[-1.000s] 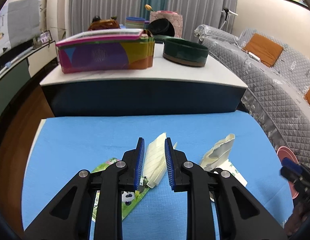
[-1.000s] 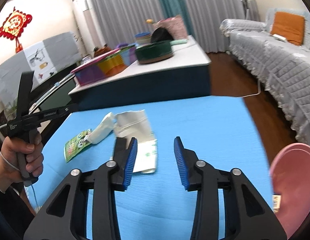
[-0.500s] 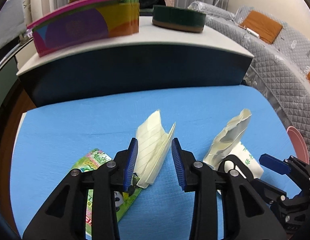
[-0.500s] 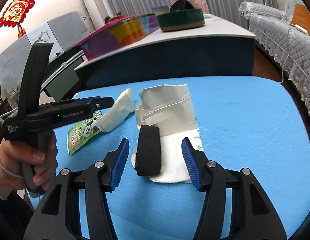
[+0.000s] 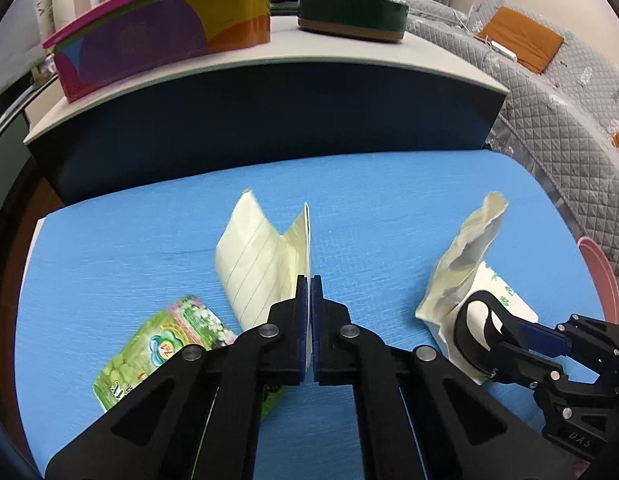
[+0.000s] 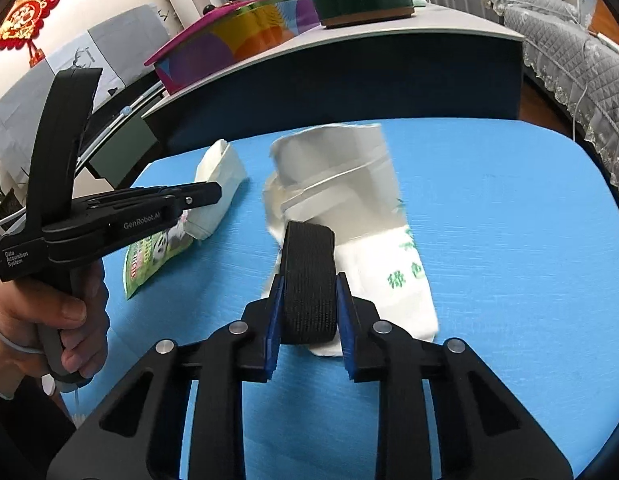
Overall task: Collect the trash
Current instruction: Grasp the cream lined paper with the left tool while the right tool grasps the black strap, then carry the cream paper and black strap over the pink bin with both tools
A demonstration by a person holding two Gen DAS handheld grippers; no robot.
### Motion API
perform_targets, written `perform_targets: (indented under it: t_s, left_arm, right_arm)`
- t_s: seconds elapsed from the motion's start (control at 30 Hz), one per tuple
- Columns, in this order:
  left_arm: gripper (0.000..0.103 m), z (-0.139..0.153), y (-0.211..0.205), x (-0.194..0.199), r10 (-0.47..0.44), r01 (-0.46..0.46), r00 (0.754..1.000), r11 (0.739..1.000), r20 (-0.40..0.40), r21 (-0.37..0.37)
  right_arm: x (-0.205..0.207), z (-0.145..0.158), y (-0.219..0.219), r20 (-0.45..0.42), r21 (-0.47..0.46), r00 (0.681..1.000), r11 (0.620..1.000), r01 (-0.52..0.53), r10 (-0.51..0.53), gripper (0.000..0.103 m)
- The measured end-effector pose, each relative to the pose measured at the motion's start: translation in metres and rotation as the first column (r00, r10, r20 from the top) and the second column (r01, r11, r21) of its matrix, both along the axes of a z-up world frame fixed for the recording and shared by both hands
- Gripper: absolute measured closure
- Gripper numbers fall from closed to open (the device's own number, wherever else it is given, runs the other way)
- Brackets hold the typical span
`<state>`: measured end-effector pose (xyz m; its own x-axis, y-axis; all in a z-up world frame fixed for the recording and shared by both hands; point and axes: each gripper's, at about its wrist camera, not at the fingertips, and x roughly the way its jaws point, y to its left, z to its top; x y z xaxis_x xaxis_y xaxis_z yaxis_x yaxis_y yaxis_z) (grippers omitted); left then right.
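Observation:
My left gripper (image 5: pixel 310 280) is shut on a folded cream lined paper (image 5: pixel 261 260) lying on the blue table (image 5: pixel 369 200); the paper also shows in the right wrist view (image 6: pixel 219 184). My right gripper (image 6: pixel 309 280) is shut on a black strap loop (image 6: pixel 308 276) that rests on a white bag with green print (image 6: pixel 385 276). A silvery foil pouch (image 6: pixel 333 176) lies just beyond the loop and shows in the left wrist view (image 5: pixel 467 256). A green snack wrapper (image 5: pixel 161 348) lies at the left.
A dark counter (image 5: pixel 269 96) behind the table carries a colourful box (image 5: pixel 157 36) and a green round tin (image 5: pixel 351 16). A grey quilted sofa (image 5: pixel 557 92) stands at the right. A pink bin rim (image 5: pixel 599 276) sits beside the table's right edge.
Both grippers moved forward and closed: the left onto the lined paper, the right onto the black strap loop.

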<state>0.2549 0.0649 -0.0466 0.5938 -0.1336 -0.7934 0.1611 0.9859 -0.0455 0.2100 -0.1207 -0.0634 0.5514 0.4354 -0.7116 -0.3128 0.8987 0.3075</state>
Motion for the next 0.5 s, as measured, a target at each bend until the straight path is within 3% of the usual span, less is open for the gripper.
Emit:
perform_targets:
  t_s: [0.23,0.5]
  left_arm:
    - [0.102,0.02,0.002,-0.012,0.005,-0.003,0.998,1.0,0.057,-0.027]
    - [0.102,0.043,-0.002,-0.03,0.013,-0.008,0.993,0.999,0.118,-0.042]
  right_arm:
    - [-0.016,0.016,-0.013,0.041,-0.014,0.999,1.0,0.016,-0.015,0.078]
    - [-0.043,0.059,-0.05,0.135,-0.033,0.989,0.997,0.073,-0.068,0.078]
